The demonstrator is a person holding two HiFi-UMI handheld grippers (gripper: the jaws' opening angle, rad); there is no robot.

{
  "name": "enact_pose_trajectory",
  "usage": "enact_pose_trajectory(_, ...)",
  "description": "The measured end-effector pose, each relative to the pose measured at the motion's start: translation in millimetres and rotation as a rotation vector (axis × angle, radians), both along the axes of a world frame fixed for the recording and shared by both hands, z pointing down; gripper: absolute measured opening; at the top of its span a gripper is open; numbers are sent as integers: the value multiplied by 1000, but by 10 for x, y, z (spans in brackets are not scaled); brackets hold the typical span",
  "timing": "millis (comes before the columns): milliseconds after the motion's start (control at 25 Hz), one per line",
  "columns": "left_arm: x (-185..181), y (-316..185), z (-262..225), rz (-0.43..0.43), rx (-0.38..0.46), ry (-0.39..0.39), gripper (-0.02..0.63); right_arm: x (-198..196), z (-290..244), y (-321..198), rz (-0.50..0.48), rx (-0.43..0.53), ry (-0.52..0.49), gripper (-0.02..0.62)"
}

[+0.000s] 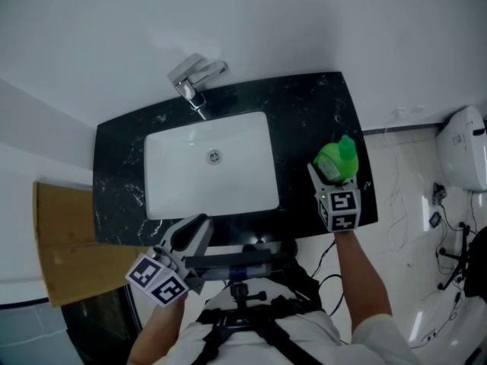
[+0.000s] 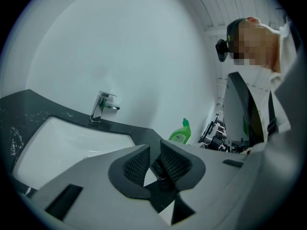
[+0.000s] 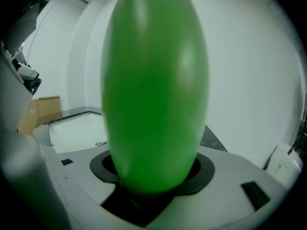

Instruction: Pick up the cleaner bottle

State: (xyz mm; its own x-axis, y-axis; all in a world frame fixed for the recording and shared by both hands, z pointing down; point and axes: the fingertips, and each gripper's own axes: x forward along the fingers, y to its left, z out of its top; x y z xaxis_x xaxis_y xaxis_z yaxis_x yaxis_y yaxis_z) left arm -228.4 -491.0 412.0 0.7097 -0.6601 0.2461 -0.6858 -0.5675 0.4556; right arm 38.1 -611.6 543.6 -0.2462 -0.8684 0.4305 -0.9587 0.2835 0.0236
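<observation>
The green cleaner bottle [image 1: 337,160] is at the right end of the black countertop [image 1: 304,105], cap pointing away from me. My right gripper [image 1: 331,175] is shut on it from the near side. In the right gripper view the bottle [image 3: 153,90] fills the middle, wedged between the jaws of the gripper [image 3: 153,176]. I cannot tell whether its base touches the counter. My left gripper [image 1: 194,230] hangs shut and empty by the counter's front edge. Its view shows the pads [image 2: 139,164] almost together and the bottle [image 2: 181,133] far off.
A white sink basin [image 1: 183,173] is set in the countertop, with a chrome faucet [image 1: 194,78] behind it against the white wall. A cardboard box [image 1: 65,242] lies on the floor at the left. A white toilet [image 1: 464,150] and cables are at the right.
</observation>
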Motion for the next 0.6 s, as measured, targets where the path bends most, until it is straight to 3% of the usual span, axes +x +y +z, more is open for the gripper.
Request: enact_pose_trajectory(600, 73, 27, -9, 11, -1, 2, 74, -2, -35, -18, -5, 19, -77, 272)
